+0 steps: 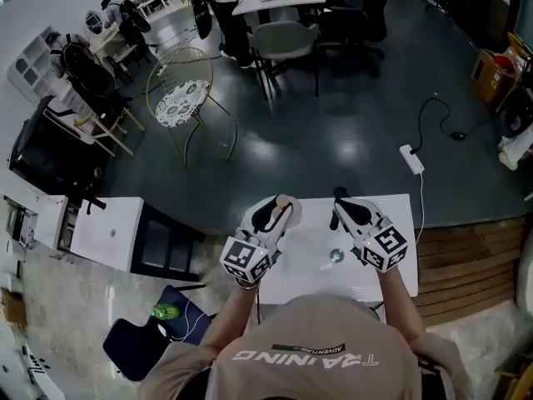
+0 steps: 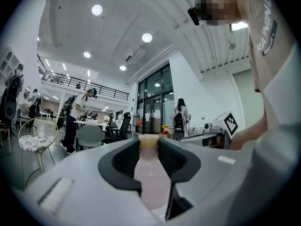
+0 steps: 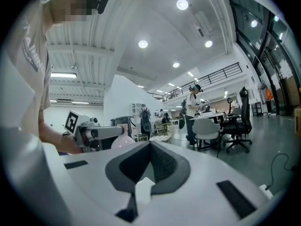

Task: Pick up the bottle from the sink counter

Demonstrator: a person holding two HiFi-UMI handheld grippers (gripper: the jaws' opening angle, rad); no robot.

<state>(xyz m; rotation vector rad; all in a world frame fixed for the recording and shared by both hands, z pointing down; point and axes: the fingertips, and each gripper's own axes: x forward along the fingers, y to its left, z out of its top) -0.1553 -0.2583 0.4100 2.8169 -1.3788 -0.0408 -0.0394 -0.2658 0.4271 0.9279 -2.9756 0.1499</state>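
A pale pink bottle (image 2: 150,178) with a tan cap (image 2: 149,141) stands upright between the black pads of my left gripper (image 2: 149,147), which is shut on its neck and shoulders. In the head view the left gripper (image 1: 277,209) is lifted over the left part of the white sink counter (image 1: 310,267), with the cap (image 1: 284,199) showing at its tip. My right gripper (image 1: 341,202) hovers over the counter's right part beside the round drain (image 1: 336,256). Its jaws are shut with nothing between them (image 3: 150,147). The right gripper view also catches the bottle (image 3: 123,143) at the left.
A wire chair (image 1: 183,98) and a grey chair (image 1: 283,44) stand on the dark floor beyond the counter. A white power strip (image 1: 411,158) lies to the far right. Wooden flooring (image 1: 466,265) borders the counter's right. A green bottle (image 1: 165,312) lies low on the left.
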